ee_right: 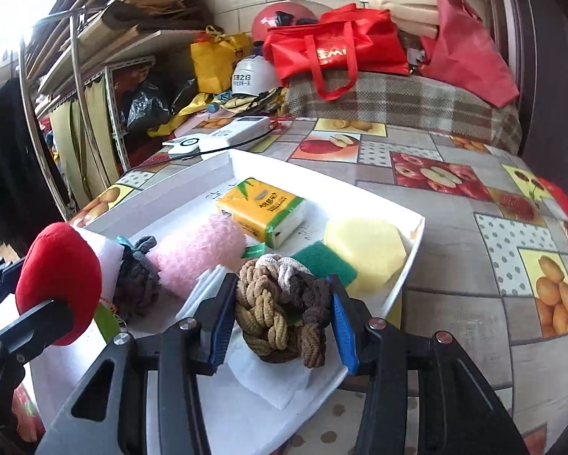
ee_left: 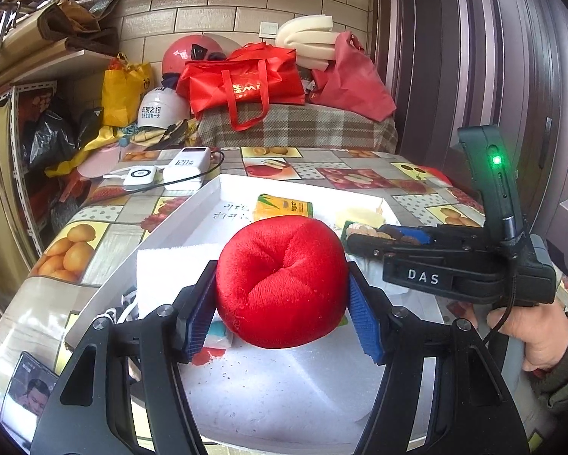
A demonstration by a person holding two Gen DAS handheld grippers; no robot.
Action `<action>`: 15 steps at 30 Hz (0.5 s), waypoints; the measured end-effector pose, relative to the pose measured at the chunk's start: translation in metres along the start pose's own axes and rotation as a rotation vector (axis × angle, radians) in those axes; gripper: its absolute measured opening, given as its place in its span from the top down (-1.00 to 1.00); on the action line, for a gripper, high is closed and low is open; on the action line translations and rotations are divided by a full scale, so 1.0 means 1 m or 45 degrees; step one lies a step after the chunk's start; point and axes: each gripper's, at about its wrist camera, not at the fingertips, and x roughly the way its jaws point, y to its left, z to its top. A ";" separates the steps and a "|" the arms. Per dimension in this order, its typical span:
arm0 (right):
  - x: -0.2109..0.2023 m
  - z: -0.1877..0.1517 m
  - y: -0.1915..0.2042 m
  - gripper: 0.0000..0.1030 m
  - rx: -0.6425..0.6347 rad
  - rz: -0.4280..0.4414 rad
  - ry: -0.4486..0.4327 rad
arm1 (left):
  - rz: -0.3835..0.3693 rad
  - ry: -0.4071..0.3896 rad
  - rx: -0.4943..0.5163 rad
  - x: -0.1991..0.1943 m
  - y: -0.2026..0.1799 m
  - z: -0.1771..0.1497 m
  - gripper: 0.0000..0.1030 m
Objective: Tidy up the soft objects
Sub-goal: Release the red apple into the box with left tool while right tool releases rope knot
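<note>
both grippers are loaded over the white tray (ee_right: 405, 261): left gripper (ee_left: 282, 295) squeezes the red plush apple (ee_left: 282, 284), right gripper (ee_right: 282, 316) clamps the braided hair ties (ee_right: 280, 314). releasing too high could bounce either off the tray.

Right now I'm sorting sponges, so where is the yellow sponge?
In the right wrist view the yellow sponge sits in the white tray's far right corner, on the green scouring pad, right of the tissue pack.
</note>
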 end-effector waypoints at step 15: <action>-0.024 -0.001 0.024 -0.51 -0.159 -0.025 -0.170 | 0.234 0.056 -0.044 0.023 0.012 0.004 -0.66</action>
